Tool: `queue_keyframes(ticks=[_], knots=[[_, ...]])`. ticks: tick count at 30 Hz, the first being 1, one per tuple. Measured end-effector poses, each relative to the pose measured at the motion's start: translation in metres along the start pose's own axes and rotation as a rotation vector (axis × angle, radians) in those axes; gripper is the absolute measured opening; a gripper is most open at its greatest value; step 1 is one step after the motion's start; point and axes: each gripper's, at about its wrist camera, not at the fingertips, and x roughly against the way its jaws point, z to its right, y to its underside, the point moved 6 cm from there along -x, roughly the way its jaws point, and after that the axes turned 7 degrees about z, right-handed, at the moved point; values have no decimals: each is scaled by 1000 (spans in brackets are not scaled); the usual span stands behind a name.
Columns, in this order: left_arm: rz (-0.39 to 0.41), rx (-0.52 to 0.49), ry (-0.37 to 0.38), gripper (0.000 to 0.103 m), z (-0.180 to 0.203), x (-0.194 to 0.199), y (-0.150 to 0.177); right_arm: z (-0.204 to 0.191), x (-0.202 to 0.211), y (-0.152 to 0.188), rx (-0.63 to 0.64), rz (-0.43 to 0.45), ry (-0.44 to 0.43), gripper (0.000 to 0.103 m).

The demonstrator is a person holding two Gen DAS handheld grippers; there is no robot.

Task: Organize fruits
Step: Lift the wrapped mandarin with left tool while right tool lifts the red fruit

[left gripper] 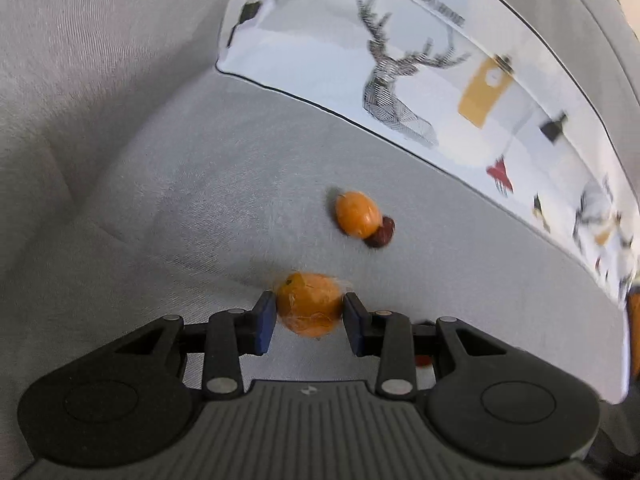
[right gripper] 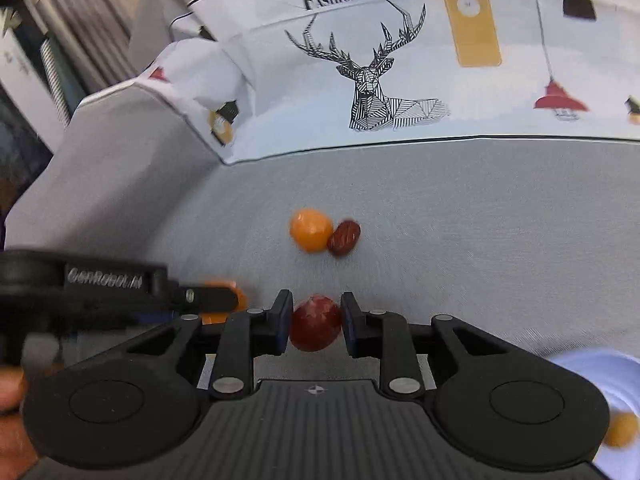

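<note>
My left gripper (left gripper: 310, 314) is shut on a small orange fruit (left gripper: 309, 304), held just above the grey sofa seat (left gripper: 200, 208). Farther out on the seat lie a second orange fruit (left gripper: 357, 214) and a dark red date (left gripper: 382, 233), touching each other. My right gripper (right gripper: 316, 320) is shut on a red date (right gripper: 315, 323). Beyond it the same orange fruit (right gripper: 311, 229) and dark red date (right gripper: 344, 237) sit side by side. The left gripper's body (right gripper: 104, 284) enters the right wrist view from the left, with its orange fruit (right gripper: 234, 294) mostly hidden behind it.
A white cushion (right gripper: 400, 80) printed with a deer and lamps leans along the sofa back. A grey armrest (right gripper: 100, 152) rises at the left. At the lower right lies a pale blue thing (right gripper: 600, 376) with another orange fruit (right gripper: 621, 430) by it.
</note>
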Motion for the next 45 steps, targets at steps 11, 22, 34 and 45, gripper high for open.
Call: queue_keyframes(ticks=[11, 22, 34, 45], knots=[[-50, -114, 7, 40, 3, 36, 49, -33, 75, 74, 104, -42, 19, 27], [-198, -172, -34, 40, 5, 16, 77, -18, 59, 122, 144, -223, 99, 28], [-196, -200, -51, 40, 10, 11, 77, -21, 45, 121, 175, -237, 81, 31], [-180, -229, -53, 41, 14, 12, 77, -26, 54, 119, 231, -212, 102, 29]])
